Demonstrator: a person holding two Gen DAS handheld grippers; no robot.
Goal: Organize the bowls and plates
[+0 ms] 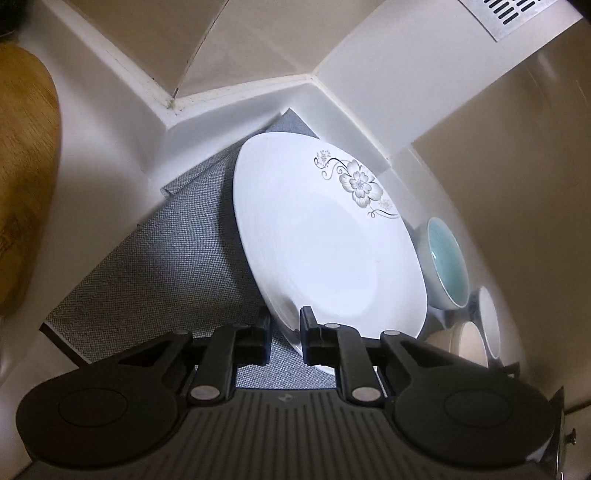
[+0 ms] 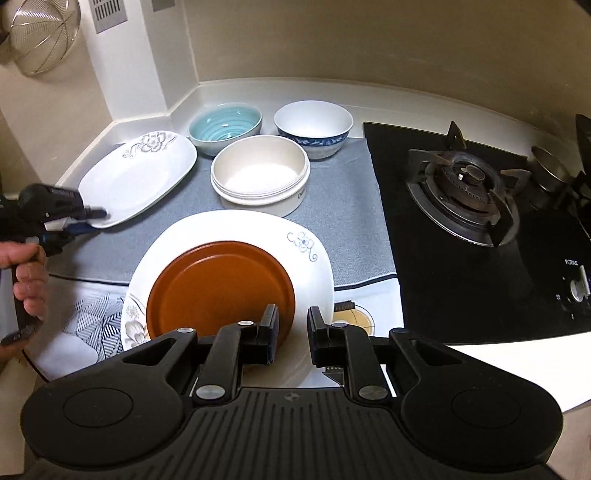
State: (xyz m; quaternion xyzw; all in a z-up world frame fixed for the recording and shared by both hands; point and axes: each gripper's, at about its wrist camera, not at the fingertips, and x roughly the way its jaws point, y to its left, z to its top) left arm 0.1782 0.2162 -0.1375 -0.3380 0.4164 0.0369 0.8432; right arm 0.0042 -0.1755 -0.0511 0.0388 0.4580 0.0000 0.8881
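My left gripper (image 1: 284,334) is shut on the near rim of a white flowered plate (image 1: 325,236), tilted above the grey mat (image 1: 166,266); it also shows in the right wrist view (image 2: 94,218) holding that plate (image 2: 140,181). My right gripper (image 2: 291,332) is open just above a brown plate (image 2: 221,291), which lies on a larger white flowered plate (image 2: 310,273). Behind stand a teal bowl (image 2: 225,125), a blue-patterned white bowl (image 2: 314,125) and a stack of cream bowls (image 2: 258,177).
A black gas hob (image 2: 469,206) fills the counter to the right. A wire strainer (image 2: 44,33) hangs on the wall at the upper left. A wooden board (image 1: 22,177) stands at the left. White counter walls (image 1: 229,107) close the corner behind the mat.
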